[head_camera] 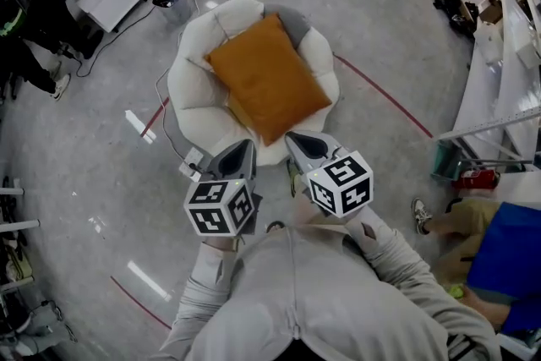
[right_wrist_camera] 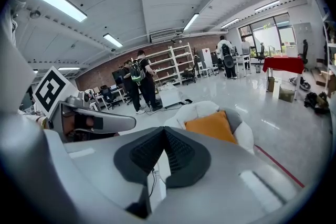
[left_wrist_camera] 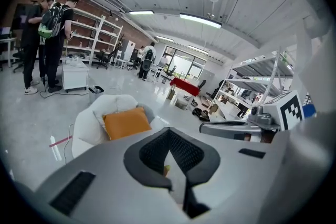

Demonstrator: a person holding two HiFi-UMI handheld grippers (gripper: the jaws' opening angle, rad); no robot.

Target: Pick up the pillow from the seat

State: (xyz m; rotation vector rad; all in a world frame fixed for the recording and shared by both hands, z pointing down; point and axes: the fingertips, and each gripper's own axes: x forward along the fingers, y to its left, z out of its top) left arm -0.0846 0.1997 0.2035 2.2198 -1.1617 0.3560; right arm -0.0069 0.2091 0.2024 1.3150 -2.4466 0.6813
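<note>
orange pillow [head_camera: 268, 78], lying on white seat [head_camera: 190, 89]

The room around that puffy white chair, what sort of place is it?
Probably a workshop or lab in an open industrial hall: white metal shelving racks against a red brick wall, a polished grey concrete floor marked with a red tape line, and long ceiling strip lights.

Pillow [head_camera: 269, 80]: orange cloth, matt, fine even weave.
Seat [head_camera: 190, 89]: cream cloth, soft padded lobes, matt.
Floor [head_camera: 101, 207]: grey, smooth, polished; mirrors the ceiling lamps.
Left tongs [head_camera: 245, 145] and right tongs [head_camera: 293, 138]: smooth matt grey plastic shells; pads [left_wrist_camera: 184, 152] black, ribbed, rubber-like.
Sleeve [head_camera: 397, 258]: light grey knit cloth.
</note>
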